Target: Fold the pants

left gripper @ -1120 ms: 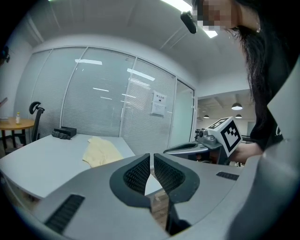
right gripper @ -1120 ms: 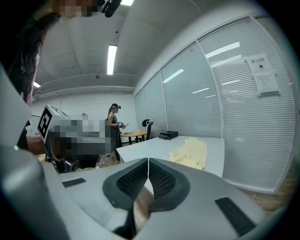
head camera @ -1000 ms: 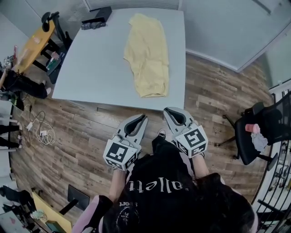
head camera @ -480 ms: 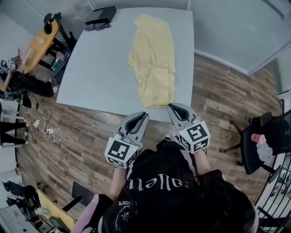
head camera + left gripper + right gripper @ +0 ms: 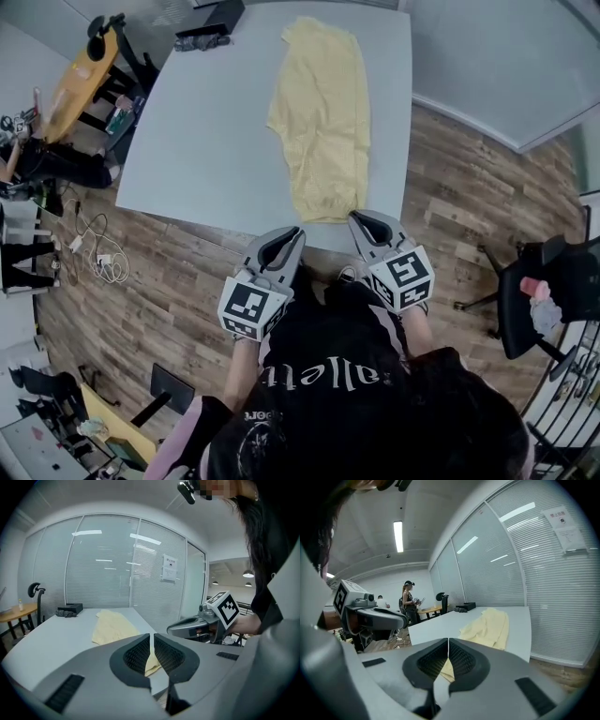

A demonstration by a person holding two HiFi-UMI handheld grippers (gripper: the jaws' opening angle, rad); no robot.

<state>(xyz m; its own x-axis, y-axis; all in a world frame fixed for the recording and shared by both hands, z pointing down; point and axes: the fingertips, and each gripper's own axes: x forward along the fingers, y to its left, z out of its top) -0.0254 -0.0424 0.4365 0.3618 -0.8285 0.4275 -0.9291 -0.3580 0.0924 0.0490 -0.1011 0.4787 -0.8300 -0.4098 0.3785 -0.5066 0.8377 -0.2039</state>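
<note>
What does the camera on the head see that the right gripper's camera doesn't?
Only the head view shows the black chair at the right, the white cables on the floor and the person's black shirt. Only the right gripper view shows a ceiling light, a paper on the glass wall and a person standing far off. Both show the yellow pants lying on the white table, and the left gripper.

White lettering ran across the person's black shirt point(image 5: 323, 380), skewed when seen from above, and only something like "allett" could be made out. A white paper notice point(image 5: 169, 568) on the glass wall carried print too small to read. The cubes on the left gripper point(image 5: 296, 232) and the right gripper point(image 5: 359, 217) bore black-and-white square markers.
</note>
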